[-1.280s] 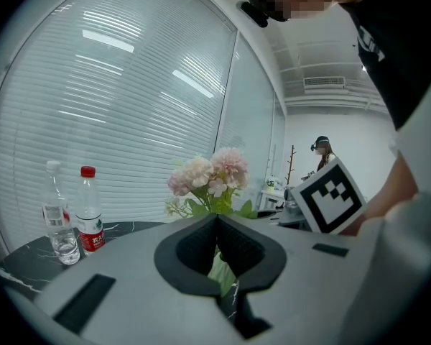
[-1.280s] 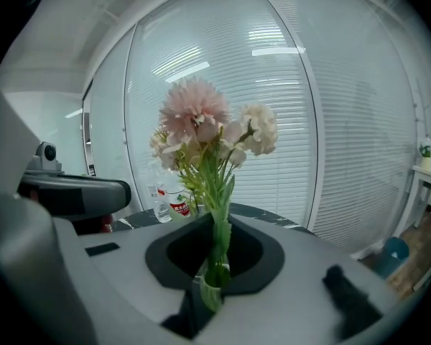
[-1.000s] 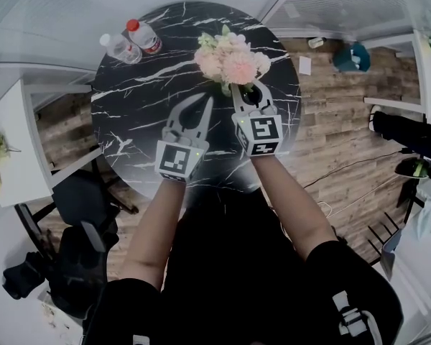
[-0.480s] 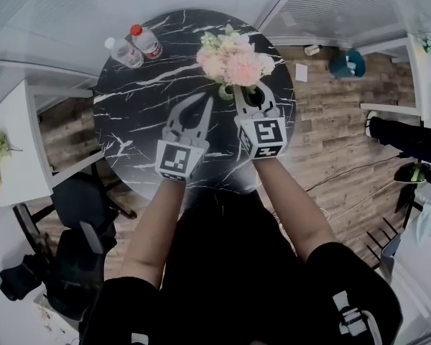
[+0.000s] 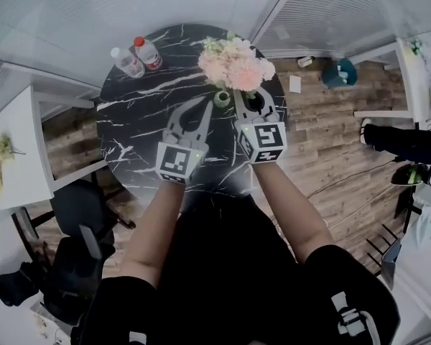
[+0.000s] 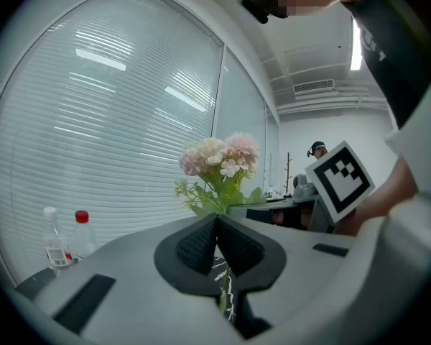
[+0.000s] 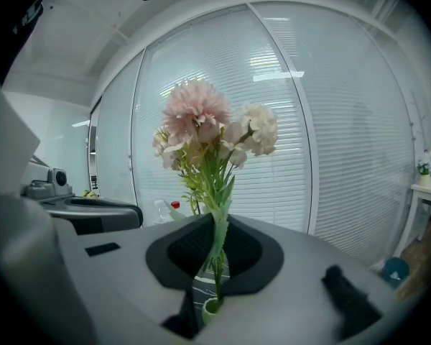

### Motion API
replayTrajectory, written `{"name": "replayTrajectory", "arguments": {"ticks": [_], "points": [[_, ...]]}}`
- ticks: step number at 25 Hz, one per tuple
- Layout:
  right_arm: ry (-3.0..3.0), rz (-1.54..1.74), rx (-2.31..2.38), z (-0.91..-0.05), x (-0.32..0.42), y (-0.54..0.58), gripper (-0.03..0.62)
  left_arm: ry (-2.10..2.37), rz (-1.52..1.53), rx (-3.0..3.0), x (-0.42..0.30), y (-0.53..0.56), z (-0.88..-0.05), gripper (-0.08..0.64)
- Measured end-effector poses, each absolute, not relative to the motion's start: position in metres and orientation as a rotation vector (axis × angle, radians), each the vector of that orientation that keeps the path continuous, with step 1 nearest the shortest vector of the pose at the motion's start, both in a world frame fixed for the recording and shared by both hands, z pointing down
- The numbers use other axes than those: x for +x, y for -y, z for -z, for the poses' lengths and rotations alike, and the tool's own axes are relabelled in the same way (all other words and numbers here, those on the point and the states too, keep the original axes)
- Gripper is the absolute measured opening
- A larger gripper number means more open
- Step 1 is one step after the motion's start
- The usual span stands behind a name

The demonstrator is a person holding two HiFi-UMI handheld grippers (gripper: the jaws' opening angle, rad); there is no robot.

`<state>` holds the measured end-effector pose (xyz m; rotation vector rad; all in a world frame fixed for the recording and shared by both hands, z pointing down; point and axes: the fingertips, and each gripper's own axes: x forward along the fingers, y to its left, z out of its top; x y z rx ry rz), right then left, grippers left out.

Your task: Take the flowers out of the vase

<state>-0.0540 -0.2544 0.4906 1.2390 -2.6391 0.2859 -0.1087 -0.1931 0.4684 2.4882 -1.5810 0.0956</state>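
While both claws hang over the counter, only one carries a load.

Right claw (image 7: 217, 228): clenched. Its ribbed black pads pinch the thin green stems of the bunch of pale pink and cream flowers (image 7: 214, 124), directly above the small light-green round-mouthed vase (image 5: 222, 98). The blooms are ruffled, rounded heads with narrow pointed leaves under them, and the whole bunch stands upright over the vase. The stems run straight down from the pads toward the vase mouth. Can't tell whether their ends are still inside it.

Left claw (image 6: 217, 225): also clenched, with the same ribbed pads tip to tip and nothing between them. It sits just left of the vase in the head view, so the vase lies between the two claw tips.

Both claw bodies are smooth grey plastic, each carrying a cube with black-and-white square markers.

The vase stands on the round, glossy black marble-look counter (image 5: 140, 124) with white veins. A clear plastic bottle with a red cap (image 5: 149, 53) and a clear plastic bottle with a pale cap (image 5: 128, 63) stand side by side, well left of the vase and beyond it. Their fill level isn't readable.

White slatted blinds (image 7: 345, 121) hang behind glass, past the vase.
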Motion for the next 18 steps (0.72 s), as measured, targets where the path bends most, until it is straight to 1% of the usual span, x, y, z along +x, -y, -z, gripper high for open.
{"name": "replayTrajectory", "arguments": {"ticks": [9,18], "points": [[2.625,-0.26,1.267,-0.465,-0.031,0.236,0.043,1.55,-0.08,2.54,-0.087,0.18,-0.444,0.012],[2.564,-0.309,1.331,-0.473,0.004,0.217,0.043,1.471,-0.099,2.59,-0.056,0.166,-0.446,0.012]]}}
